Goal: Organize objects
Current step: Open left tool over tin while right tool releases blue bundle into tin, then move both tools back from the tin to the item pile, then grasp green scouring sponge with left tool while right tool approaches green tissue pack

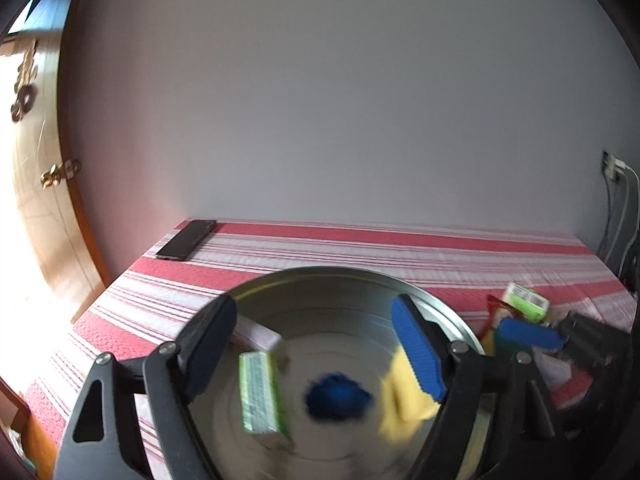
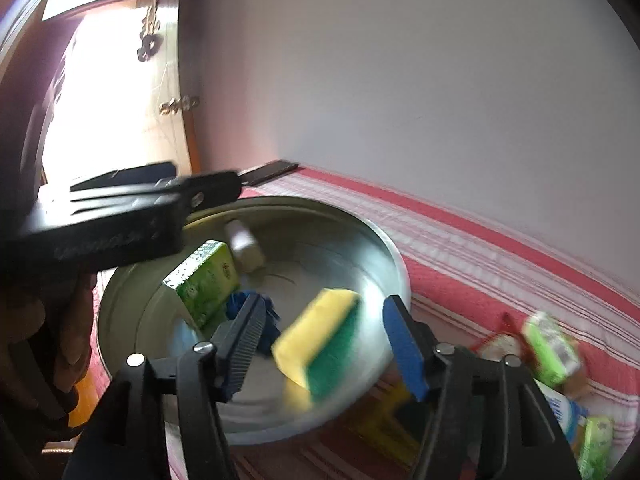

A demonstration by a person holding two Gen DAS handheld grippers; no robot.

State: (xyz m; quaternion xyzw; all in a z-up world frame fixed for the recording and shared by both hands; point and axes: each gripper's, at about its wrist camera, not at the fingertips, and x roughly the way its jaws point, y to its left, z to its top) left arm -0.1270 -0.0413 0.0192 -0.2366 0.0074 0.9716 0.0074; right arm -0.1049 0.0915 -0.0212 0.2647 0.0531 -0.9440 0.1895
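My left hand-held gripper (image 1: 316, 344) stood wide apart above the metal bowl (image 1: 440, 312), gripping nothing. My right hand-held gripper (image 2: 324, 344) was likewise wide apart over the same bowl (image 2: 384, 248), with nothing between its fingers.

The bowl rested on a desk covered with a red and white striped cloth (image 1: 360, 248). Inside it lay a green box (image 2: 206, 280), tilted against the near left wall, a white cylindrical container (image 2: 244, 246) on its side just behind that box, and a crumpled blue item (image 1: 338, 396) near the middle. A yellow and green sponge (image 2: 320, 352) appeared blurred within the bowl's outline, between the right gripper's fingers; I could not tell whether it touched the bowl's floor.

To the right of the bowl, on the cloth, sat a cluster of packets: a second green box (image 2: 552, 348), a red packet (image 2: 496, 344) beside it, and further packaging at the frame edge, too blurred to identify. A black phone (image 1: 186, 239) lay at the far left corner of the desk, well apart from the bowl. A wooden door (image 1: 44, 200) stood to the left.
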